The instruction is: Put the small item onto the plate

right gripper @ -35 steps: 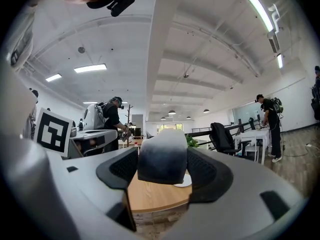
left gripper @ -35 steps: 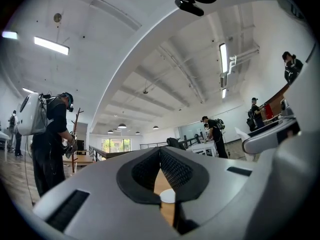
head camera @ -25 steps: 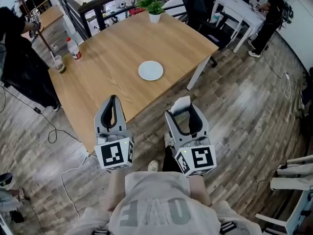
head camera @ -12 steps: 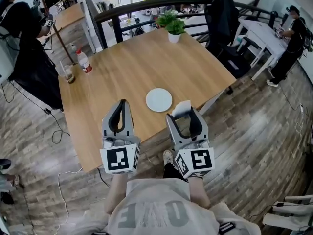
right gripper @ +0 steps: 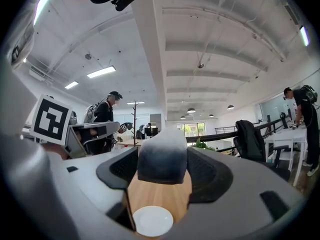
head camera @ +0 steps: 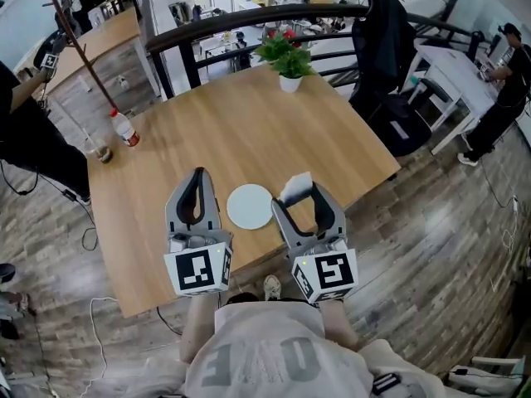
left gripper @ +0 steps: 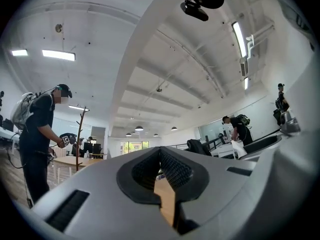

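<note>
A round white plate lies near the front edge of the wooden table. The small item, a white-grey block, is clamped between the jaws of my right gripper, just right of the plate. In the right gripper view the small item fills the gap of the right gripper, and the plate shows below it. Left of the plate, my left gripper is shut and empty. The left gripper view shows the left gripper with jaws together and only a sliver of table between them.
At the table's far edge stands a potted plant. A water bottle and a cup are at its left edge. Behind are a black railing, a chair with a dark jacket and a white table. People stand at both sides.
Both grippers have come forward over the table's front edge. The plate, earlier well ahead of them, now lies between them. The right gripper still holds the small item.
</note>
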The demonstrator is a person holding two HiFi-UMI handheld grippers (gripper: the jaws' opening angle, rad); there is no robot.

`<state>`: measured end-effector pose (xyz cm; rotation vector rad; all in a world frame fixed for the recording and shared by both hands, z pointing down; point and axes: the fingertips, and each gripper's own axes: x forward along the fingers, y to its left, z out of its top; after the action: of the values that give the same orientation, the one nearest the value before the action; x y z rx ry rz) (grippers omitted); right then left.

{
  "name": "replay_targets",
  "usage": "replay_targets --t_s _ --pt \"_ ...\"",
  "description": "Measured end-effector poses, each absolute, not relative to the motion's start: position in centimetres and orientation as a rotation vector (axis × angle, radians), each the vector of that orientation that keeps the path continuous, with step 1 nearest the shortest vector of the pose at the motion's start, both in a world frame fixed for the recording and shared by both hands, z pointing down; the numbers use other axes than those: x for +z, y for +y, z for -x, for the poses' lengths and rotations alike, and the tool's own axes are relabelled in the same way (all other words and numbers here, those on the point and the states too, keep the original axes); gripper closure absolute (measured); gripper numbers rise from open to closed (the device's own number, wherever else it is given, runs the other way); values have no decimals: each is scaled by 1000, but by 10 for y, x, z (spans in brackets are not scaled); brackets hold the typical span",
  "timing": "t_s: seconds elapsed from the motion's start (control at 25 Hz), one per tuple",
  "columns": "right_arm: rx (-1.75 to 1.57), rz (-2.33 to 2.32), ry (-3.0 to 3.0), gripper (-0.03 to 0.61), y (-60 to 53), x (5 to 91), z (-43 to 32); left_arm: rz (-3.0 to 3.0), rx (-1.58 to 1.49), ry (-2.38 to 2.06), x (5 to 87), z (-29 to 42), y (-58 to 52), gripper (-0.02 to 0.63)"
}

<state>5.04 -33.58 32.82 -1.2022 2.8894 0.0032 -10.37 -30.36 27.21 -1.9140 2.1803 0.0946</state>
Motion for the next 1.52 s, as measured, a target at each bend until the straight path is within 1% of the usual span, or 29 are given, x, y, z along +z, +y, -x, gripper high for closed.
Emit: replay_targets --t_s 0.12,0.4,1.04,1.2,1.52 --pt "14 1180 2908 264 -352 327 -50 1905 76 2183 272 99 -315 605" --pt "42 1153 2929 264 -372 323 -36 1904 90 2204 275 111 -337 604" --pt "21 1047 3019 264 -389 334 13 1938 21 2197 289 132 -347 604" --pt "-32 1045 3092 264 -407 358 29 1951 19 2204 296 138 -354 605" --pt "-103 1000 3355 264 -421 445 50 1951 13 2272 316 146 -355 604"
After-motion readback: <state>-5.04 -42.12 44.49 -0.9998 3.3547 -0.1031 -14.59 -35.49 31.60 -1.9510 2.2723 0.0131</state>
